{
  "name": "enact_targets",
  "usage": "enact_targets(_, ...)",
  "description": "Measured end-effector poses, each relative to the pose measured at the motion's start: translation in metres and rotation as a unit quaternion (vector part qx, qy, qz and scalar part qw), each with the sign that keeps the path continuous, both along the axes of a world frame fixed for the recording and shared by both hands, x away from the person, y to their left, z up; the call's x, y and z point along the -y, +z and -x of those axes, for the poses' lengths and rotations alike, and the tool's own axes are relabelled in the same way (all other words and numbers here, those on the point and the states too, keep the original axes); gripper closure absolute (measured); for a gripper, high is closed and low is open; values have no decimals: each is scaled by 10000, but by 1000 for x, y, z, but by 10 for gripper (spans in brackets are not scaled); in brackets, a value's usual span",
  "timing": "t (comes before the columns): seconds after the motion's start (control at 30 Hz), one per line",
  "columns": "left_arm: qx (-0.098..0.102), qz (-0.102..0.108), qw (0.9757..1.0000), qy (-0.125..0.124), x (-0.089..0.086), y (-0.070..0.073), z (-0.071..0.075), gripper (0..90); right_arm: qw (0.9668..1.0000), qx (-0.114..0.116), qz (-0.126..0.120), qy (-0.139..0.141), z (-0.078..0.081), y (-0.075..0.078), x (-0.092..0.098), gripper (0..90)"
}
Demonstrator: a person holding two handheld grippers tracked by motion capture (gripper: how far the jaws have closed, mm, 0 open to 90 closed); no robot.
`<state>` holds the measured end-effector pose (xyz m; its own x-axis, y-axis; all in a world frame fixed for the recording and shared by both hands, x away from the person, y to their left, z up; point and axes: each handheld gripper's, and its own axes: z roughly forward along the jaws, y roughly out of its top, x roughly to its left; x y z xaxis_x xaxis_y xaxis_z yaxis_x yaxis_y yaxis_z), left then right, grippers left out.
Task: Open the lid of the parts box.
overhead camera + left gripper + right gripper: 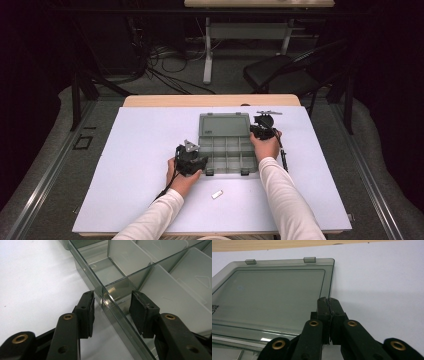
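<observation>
Left gripper view first: my left gripper (112, 312) has its jaws parted and straddling the side wall of the organizer box (160, 290), one pad outside over the white mat (32, 285), the other inside a compartment. I can see a gap between each pad and the clear wall, so I'd call it released, not pinching, though the outer pad sits just beside the plastic and the glare makes it hard to be sure it isn't touching. The dividers behind it split the tray into compartments, and the ones I can see look bare.

Right gripper view: my right gripper (329, 301) is clenched, pads pressed flat together with nothing between them. Its tips sit right at the edge of the lid (274, 295), which lies flat and open on the mat, with two little latch tabs (309, 259) on its far rim.

From the high view, the left gripper (196, 161) is at the box's near left corner and the right gripper (256, 131) is at its right side, about where lid meets tray. The box (227, 150) sits a bit right of the mat's middle, lid folded back away from me. A small white piece (216, 194) lies on the mat nearer to me, apart from the box, between my two forearms. The wooden table edge (210, 100) shows beyond the mat.
</observation>
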<state>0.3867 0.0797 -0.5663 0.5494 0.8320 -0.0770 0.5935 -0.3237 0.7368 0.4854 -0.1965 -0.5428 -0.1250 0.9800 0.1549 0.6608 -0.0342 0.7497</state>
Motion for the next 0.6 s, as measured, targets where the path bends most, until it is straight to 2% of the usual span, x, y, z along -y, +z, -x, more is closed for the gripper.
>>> enact_targets(0.23, -3, 5, 10000, 5, 0, 0, 0, 546, 10000, 41, 36, 5, 1, 0, -1, 883)
enact_targets(0.3, -5, 3, 10000, 5, 0, 0, 0, 547, 9999, 100, -9, -2, 3, 1, -1, 834)
enact_targets(0.33, -6, 6, 10000, 12, 0, 0, 0, 548, 9998, 193, -62, 45, 7, 3, 1, 800)
enact_targets(0.37, -6, 6, 10000, 12, 0, 0, 0, 549, 9998, 193, -62, 45, 7, 3, 1, 800)
enact_targets(0.4, -5, 8, 10000, 17, 0, 0, 0, 548, 9994, 329, -49, 82, 11, 5, 1, 754)
enact_targets(0.43, -3, 7, 10000, 14, 0, 0, 0, 548, 9994, 329, -49, 82, 11, 5, 1, 754)
enact_targets(0.47, 2, 3, 10000, 21, 0, 0, 0, 549, 9988, 457, -100, 170, 18, 9, 3, 708)
enact_targets(0.5, 2, 3, 10000, 21, 0, 0, 0, 549, 9988, 457, -100, 170, 18, 9, 3, 708)
enact_targets(0.53, -33, 2, 10000, -15, -1, 0, 0, 549, 9977, 615, -205, 207, 26, 13, 4, 663)
enact_targets(0.57, -33, 2, 10000, -15, -1, 0, 0, 549, 9977, 615, -205, 207, 26, 13, 4, 663)
enact_targets(0.6, 1, 3, 10000, 27, 0, 0, 0, 550, 9960, 772, -341, 307, 37, 18, 6, 611)
